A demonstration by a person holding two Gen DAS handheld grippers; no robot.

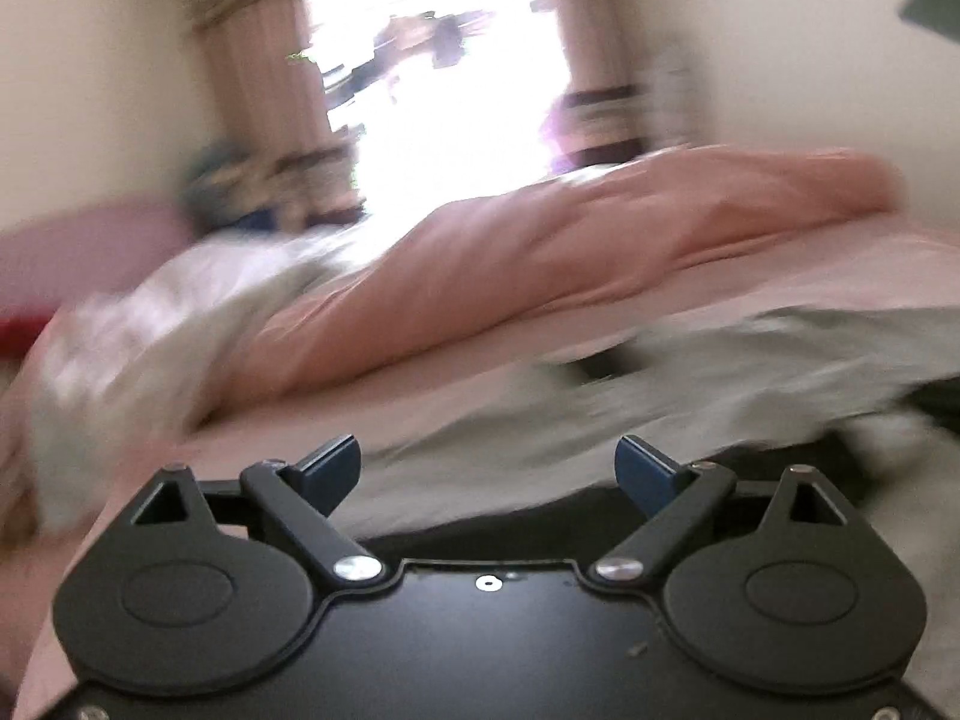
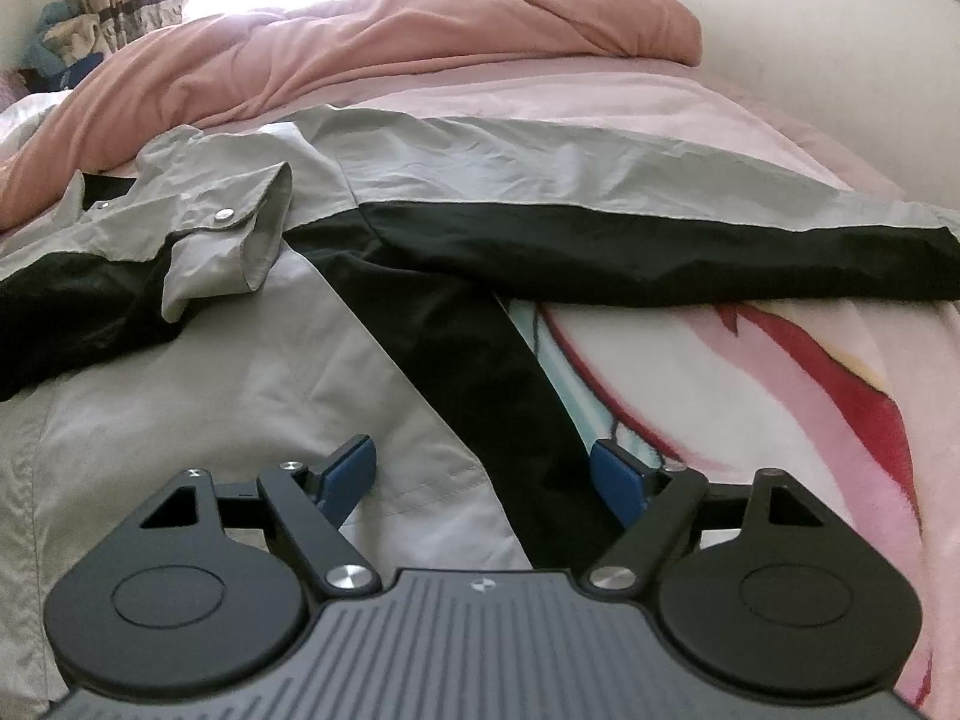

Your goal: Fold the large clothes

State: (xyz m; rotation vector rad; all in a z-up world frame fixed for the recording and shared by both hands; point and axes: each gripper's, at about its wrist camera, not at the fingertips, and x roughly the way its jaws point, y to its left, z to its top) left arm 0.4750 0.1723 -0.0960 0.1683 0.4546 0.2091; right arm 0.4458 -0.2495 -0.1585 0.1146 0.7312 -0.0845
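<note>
A large grey and black jacket lies spread on the bed. One sleeve lies folded across its chest, the grey snap cuff on top. The other sleeve stretches out to the right. My right gripper hovers open over the jacket's lower side, where the grey panel meets a black strip; nothing is between its fingers. The left wrist view is blurred. There my left gripper stands open and empty above the grey jacket.
A rumpled pink duvet is heaped across the far side of the bed. The sheet to the right carries a pink and red print. A wall runs along the right; curtains and a bright window stand beyond.
</note>
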